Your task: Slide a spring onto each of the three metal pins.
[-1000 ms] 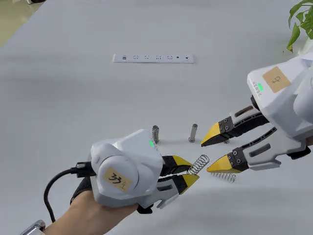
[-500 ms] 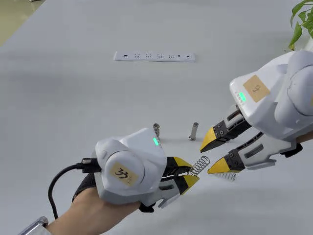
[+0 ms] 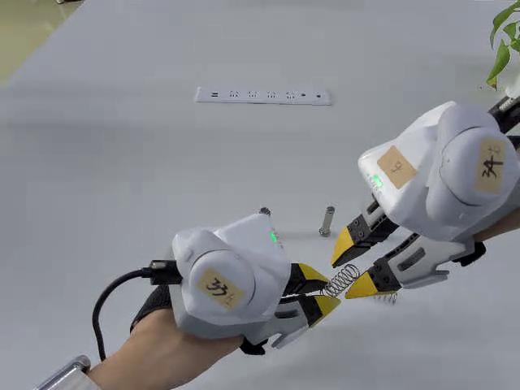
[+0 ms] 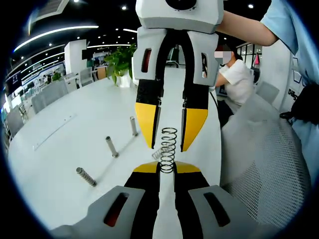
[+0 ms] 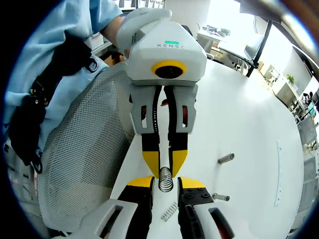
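Note:
My left gripper (image 3: 323, 289) is low in the head view, shut on one end of a steel spring (image 3: 342, 279) that sticks out toward the right gripper. My right gripper (image 3: 351, 268) is open, its yellow fingertips on either side of the spring's free end. The left gripper view shows the held spring (image 4: 168, 148) rising from my left gripper (image 4: 167, 167) into the right gripper (image 4: 170, 130). In the right gripper view the spring (image 5: 165, 179) sits between the open jaws of my right gripper (image 5: 165, 184). On the table stand a bare pin (image 3: 327, 221), another bare pin (image 4: 133, 126), and a pin wearing a spring (image 4: 85, 177). A loose spring (image 3: 387, 297) lies under the right gripper.
A white power strip (image 3: 262, 96) lies far back on the grey table (image 3: 122, 179). Green plant leaves (image 3: 505, 41) hang at the top right. A black cable (image 3: 110, 301) trails from the left gripper. A mesh chair (image 4: 259, 164) and a person in light blue stand beside the table.
My right gripper has moved left and down toward the left gripper, so its open jaws now straddle the held spring's free end. The left gripper keeps its hold.

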`<state>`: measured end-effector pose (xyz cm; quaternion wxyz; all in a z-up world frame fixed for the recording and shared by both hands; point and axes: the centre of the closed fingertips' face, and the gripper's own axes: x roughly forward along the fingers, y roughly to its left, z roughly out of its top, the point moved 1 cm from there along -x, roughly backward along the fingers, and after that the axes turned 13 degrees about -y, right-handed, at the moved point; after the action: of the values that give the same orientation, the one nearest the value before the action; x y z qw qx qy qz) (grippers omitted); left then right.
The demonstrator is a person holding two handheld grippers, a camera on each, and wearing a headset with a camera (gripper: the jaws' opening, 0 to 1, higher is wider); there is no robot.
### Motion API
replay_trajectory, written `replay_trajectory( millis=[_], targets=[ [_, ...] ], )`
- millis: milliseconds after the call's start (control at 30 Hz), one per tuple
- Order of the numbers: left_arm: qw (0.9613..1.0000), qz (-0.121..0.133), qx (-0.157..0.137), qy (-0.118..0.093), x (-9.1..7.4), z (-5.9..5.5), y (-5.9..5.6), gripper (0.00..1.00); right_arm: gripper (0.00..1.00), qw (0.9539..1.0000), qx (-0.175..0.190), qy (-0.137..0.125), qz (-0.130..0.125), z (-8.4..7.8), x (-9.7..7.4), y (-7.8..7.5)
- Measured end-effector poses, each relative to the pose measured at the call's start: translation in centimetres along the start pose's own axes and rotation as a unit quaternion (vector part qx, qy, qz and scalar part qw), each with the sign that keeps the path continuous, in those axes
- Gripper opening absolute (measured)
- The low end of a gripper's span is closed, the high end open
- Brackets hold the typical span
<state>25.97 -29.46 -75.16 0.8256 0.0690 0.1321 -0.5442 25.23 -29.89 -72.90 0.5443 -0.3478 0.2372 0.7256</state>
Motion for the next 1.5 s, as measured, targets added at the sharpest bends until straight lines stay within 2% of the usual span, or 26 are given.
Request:
replay_trajectory(
  millis=[333, 1500],
  targets=[
    [1.0000, -0.002, 0.001, -0.005, 0.10, 0.21, -0.23, 0.06, 0.12, 0.9999, 0.002, 0.001, 0.011, -0.07, 0.40, 0.27],
    [0.9997, 0.002, 0.004, -0.023, 0.51, 0.58, -0.31, 0.07, 0.08, 0.9999, 0.007, 0.011, 0.011, -0.53, 0.31, 0.17]
  ],
)
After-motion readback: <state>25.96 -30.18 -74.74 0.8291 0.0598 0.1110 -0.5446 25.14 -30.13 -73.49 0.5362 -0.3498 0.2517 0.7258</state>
